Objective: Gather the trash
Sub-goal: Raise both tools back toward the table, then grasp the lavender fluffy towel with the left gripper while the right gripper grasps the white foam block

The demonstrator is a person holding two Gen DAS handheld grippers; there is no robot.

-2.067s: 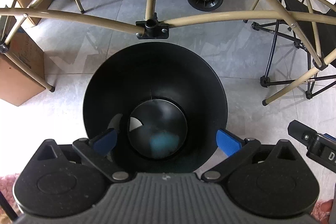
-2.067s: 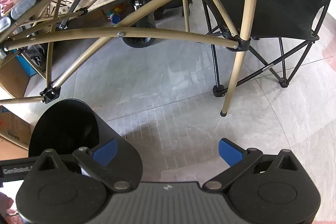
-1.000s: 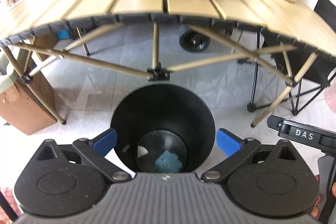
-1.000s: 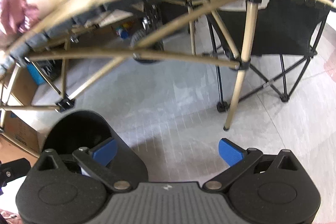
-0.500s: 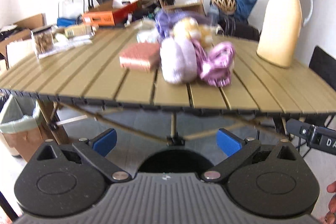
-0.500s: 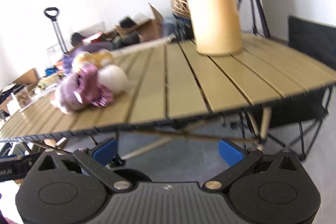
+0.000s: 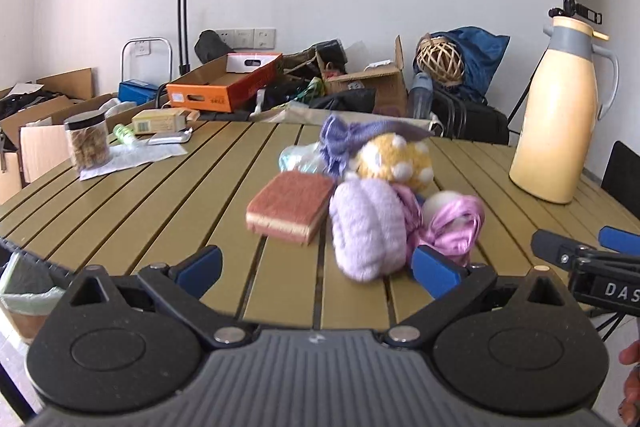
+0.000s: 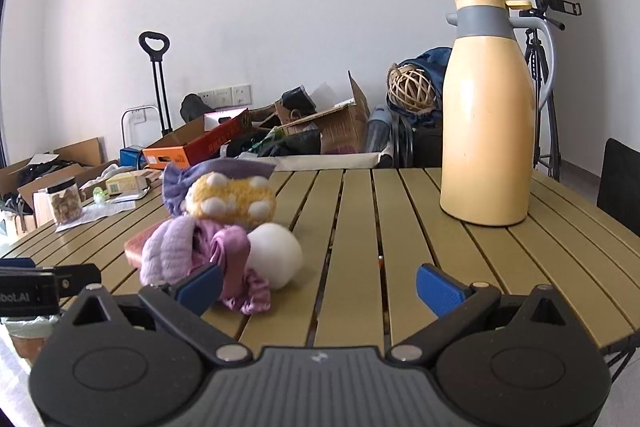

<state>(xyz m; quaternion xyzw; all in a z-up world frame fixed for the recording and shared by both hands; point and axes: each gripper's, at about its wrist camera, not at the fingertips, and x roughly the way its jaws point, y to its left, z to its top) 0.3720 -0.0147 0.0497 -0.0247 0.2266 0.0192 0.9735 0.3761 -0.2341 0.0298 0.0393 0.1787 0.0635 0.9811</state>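
Trash pile (image 7: 372,195) (long axis running away along the slatted table (image 7: 160,195)), both tools (image 7: 316,265) (image 8: 318,285) spread, empty.

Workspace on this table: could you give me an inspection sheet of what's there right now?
Surface: slatted table, upright.
Job's things: pile holding sponge, lilac cloth, pink rag, white ball, spotted yellow toy.
Clutter: yellow jug, snack jar on paper.
Grippers: left gripper and right gripper open, empty.
Cables: nothing seen.
Surroundings: cardboard boxes, tripod, white wall.
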